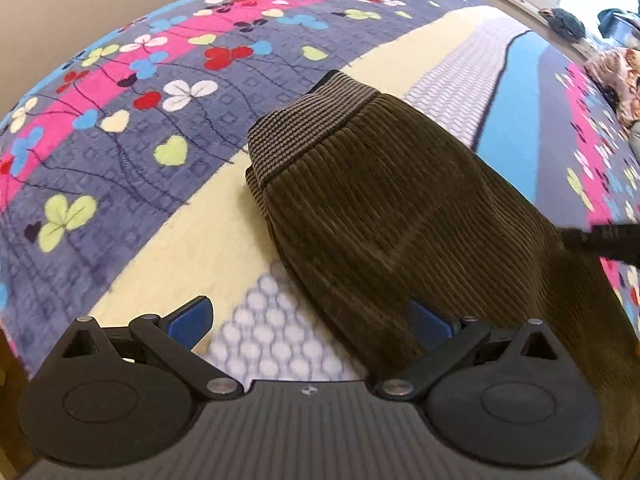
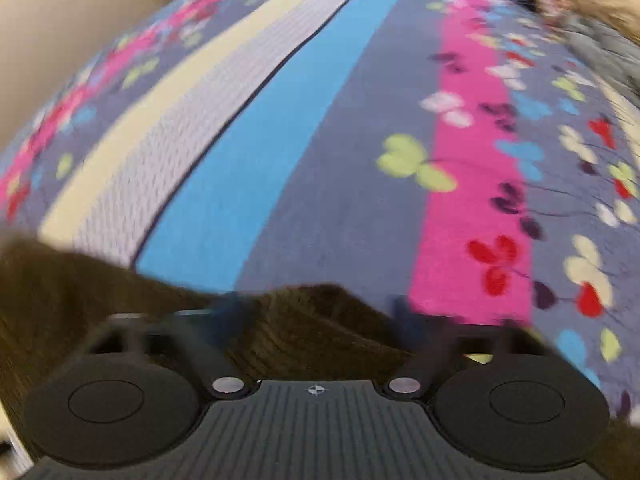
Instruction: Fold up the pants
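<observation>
Brown corduroy pants with a striped waistband lie on a patterned bedspread, waistband at the far end. My left gripper is open over the pants' near left edge, with its blue fingertips wide apart and the right one partly under cloth. In the blurred right wrist view, my right gripper is open over a fold of the pants. The right gripper also shows as a dark bar in the left wrist view.
The bedspread has stripes of blue, pink, cream and purple with clover shapes. A beige wall is at the far left. Clutter and a window sill lie at the far right.
</observation>
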Tool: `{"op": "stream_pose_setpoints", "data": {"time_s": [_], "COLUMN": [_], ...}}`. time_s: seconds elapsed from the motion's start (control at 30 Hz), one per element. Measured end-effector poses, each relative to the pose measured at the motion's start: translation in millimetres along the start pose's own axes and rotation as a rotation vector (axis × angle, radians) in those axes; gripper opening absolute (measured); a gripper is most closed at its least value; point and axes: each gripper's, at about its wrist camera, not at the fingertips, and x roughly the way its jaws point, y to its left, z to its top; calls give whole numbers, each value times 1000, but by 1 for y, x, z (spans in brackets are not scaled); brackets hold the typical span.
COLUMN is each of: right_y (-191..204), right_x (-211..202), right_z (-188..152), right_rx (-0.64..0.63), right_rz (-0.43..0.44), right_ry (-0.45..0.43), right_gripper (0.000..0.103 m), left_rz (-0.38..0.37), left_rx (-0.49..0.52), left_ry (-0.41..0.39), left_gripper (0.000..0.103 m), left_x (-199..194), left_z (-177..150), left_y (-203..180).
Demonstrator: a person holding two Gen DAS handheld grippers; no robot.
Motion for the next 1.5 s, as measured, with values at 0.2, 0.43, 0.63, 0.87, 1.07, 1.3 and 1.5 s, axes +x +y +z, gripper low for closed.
{"op": "stream_pose_setpoints", "data": {"time_s": [0.2, 0.43, 0.63, 0.87, 1.07, 1.3, 1.5], "right_y": [10, -27, -39, 4, -14, -70, -76], "right_x": [-23, -20, -29, -17, 8, -147, -262], "right_z": [13, 7, -12, -9, -12, -56, -152], "right_rx": [-78, 101, 105, -109, -19, 100, 144], "right_rz": [-106, -18, 131, -60, -35, 1, 17], "right_ry": [-285, -192, -109, -170, -188, -244, -243], "right_gripper": [0, 15, 67, 6, 11, 81, 94], "left_rz": [70, 70, 86, 75, 119, 87, 1], "left_rx": [-53, -35, -68, -28, -1, 37, 181], "left_ry": [-6, -21, -32, -39, -25, 48, -24], "left_gripper": [103, 103, 103, 103, 103, 103, 103], "left_x": [20, 21, 24, 24, 22, -41, -84], "left_z": [14, 14, 9, 12, 13, 19, 15], "left_y": [13, 21, 17, 13, 4, -16, -58]}}
